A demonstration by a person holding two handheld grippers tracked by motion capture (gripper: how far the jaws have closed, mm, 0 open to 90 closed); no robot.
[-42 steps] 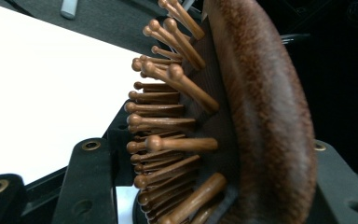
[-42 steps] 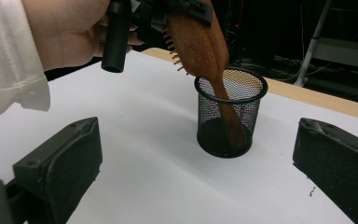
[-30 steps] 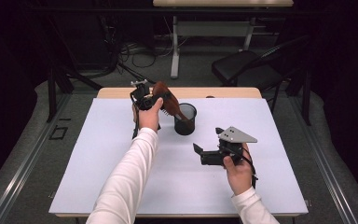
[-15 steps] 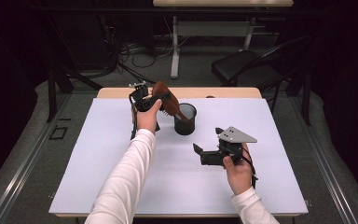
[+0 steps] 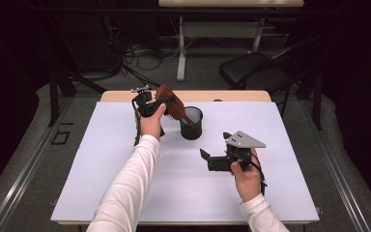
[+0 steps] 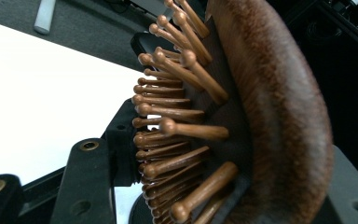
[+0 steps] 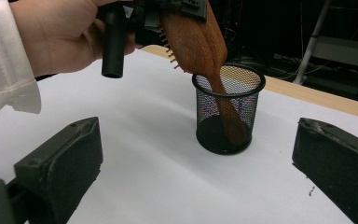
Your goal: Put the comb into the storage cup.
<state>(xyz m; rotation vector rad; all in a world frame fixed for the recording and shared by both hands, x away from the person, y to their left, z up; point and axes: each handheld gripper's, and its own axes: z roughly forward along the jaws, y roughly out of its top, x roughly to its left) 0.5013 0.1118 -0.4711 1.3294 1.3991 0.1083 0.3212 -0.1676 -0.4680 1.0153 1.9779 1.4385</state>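
Note:
A brown wooden hairbrush point(image 5: 168, 103) leans over a black mesh cup point(image 5: 192, 123) at the back middle of the white table. Its handle reaches down inside the cup point(image 7: 227, 109) to the bottom, and its bristled head point(image 7: 193, 39) sticks out up and to the left. My left gripper point(image 5: 158, 104) is shut on the brush head; the left gripper view has the bristles and wooden back point(image 6: 265, 116) pinched between the two jaws. My right gripper point(image 5: 214, 145) is held low over the table right of centre, open and holding nothing, and it points at the cup.
The white tabletop point(image 5: 101, 169) has free room to the left, front and right. A wooden strip point(image 5: 232, 95) runs along its back edge. Beyond the table stand a dark chair point(image 5: 256, 72), a desk frame point(image 5: 181, 53) and floor cables.
The left gripper and the brush have barely shifted over the cup. The right gripper has stayed where it was.

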